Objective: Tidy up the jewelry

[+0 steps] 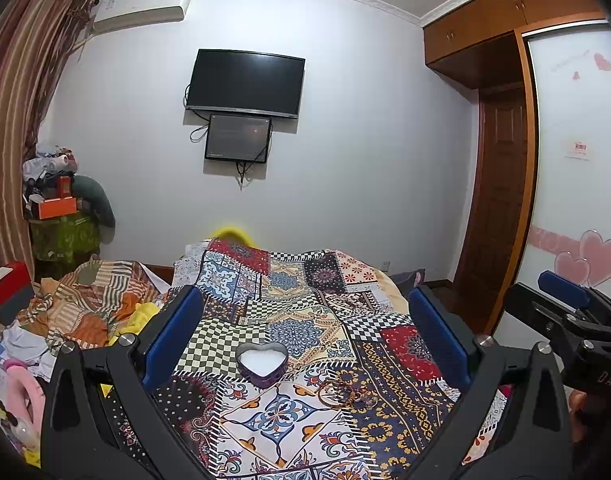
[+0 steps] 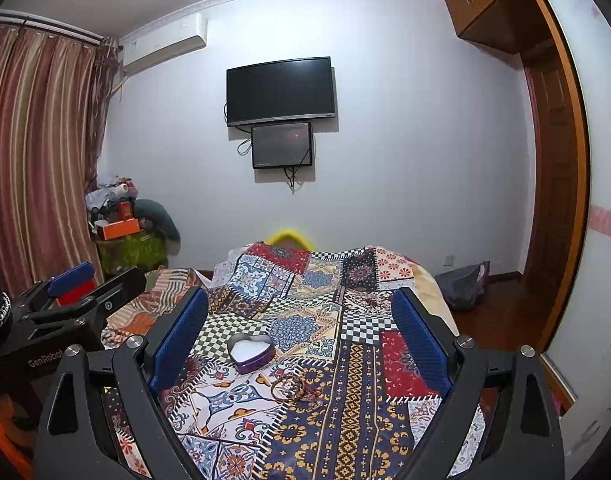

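Purple-walled, the heart-shaped tin (image 1: 261,363) sits open on the patchwork bedspread (image 1: 305,320), its point aimed toward the cameras. Just beside it, nearer and to its right, lies a tangle of bracelets (image 2: 293,388), its long axis running roughly left-right. Both the left claw (image 1: 305,344) and right claw (image 2: 301,340) hover released, grasping nothing. Best to descend over one loop's edge, pinch gently, then lift clear before carrying it to the tin.
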A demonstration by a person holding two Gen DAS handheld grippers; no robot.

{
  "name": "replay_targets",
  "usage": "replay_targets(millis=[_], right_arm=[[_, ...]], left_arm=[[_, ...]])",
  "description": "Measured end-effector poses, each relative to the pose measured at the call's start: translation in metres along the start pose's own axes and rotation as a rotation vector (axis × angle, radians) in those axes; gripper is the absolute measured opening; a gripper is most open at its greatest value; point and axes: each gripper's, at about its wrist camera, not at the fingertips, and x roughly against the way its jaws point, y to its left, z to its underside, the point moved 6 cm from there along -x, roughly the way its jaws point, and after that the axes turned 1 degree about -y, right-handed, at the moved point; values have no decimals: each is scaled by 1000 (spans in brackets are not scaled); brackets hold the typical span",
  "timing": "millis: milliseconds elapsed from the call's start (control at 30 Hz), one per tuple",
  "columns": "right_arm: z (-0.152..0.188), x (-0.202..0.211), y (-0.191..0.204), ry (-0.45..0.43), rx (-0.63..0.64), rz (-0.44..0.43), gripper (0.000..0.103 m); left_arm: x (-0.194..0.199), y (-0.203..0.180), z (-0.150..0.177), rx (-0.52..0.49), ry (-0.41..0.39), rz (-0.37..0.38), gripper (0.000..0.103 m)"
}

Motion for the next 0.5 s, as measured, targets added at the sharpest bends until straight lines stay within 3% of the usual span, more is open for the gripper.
replay_targets(millis=[500], right_arm=[[-1, -1, -2, 3, 2, 1, 91]], left_arm=[[-2, -1, 2, 5, 6, 4, 103]])
